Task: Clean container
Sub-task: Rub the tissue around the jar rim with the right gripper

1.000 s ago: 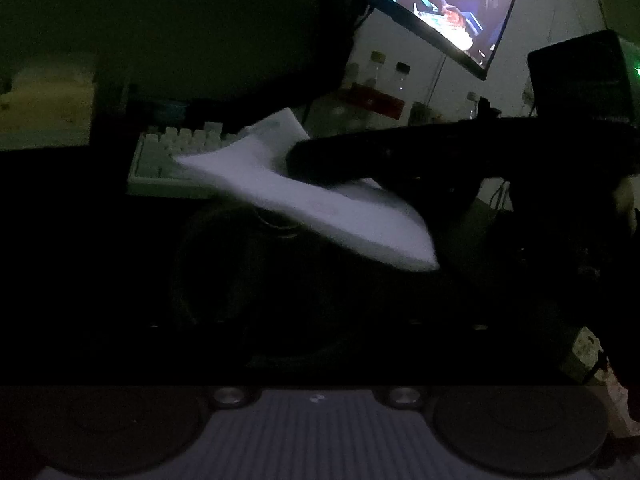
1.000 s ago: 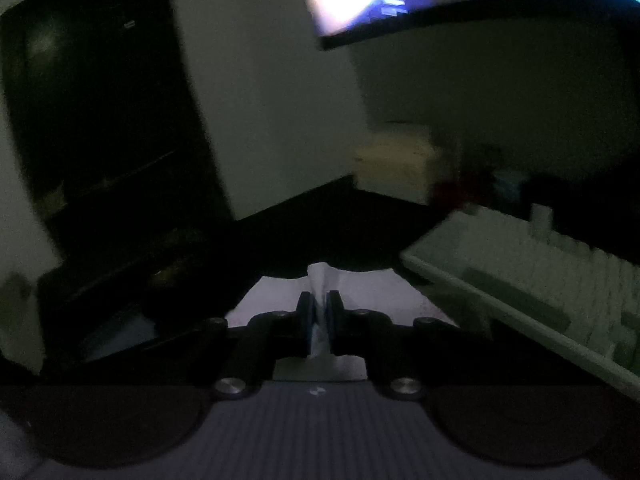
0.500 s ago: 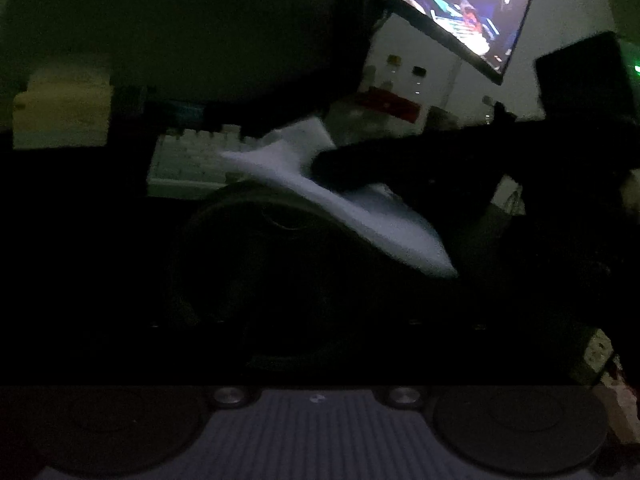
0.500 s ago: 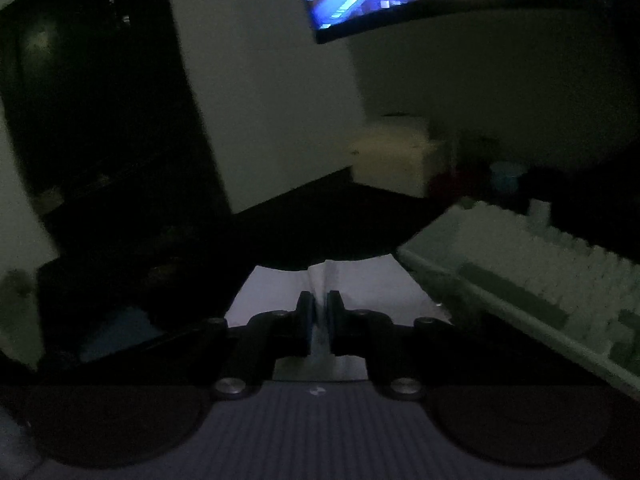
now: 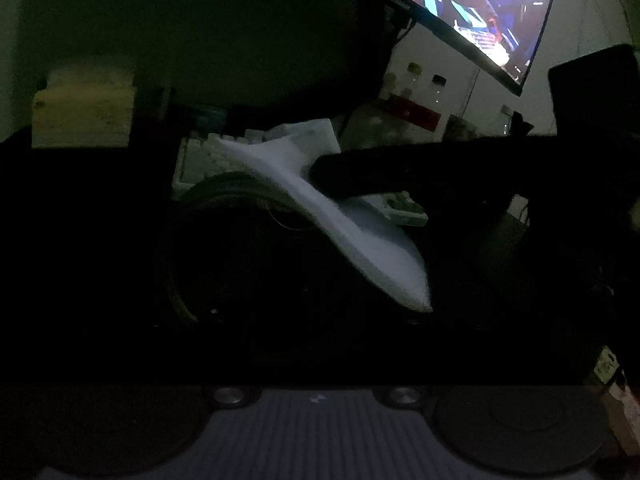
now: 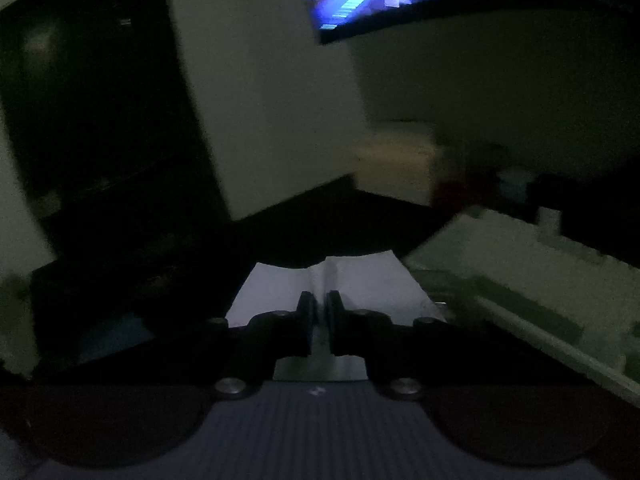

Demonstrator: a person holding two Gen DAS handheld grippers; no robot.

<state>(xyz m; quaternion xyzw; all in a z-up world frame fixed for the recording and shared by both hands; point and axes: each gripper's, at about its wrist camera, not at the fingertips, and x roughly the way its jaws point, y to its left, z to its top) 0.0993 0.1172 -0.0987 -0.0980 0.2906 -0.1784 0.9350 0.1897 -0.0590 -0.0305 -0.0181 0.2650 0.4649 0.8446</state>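
Note:
The scene is very dark. In the left wrist view a dark round container fills the middle, its rim faintly lit. A white tissue drapes over its far right rim, pinched by my right gripper, which reaches in from the right. In the right wrist view my right gripper is shut on the white tissue, which spreads out ahead of the fingers. My left gripper's fingers are lost in the darkness around the container.
A white keyboard lies behind the container. A curved lit monitor hangs above. Small bottles and a pale box stand at the back. A dark speaker is on the right.
My right gripper has carried the tissue lower and rightward over the container's rim. The left wrist view has tipped so the container sits more central.

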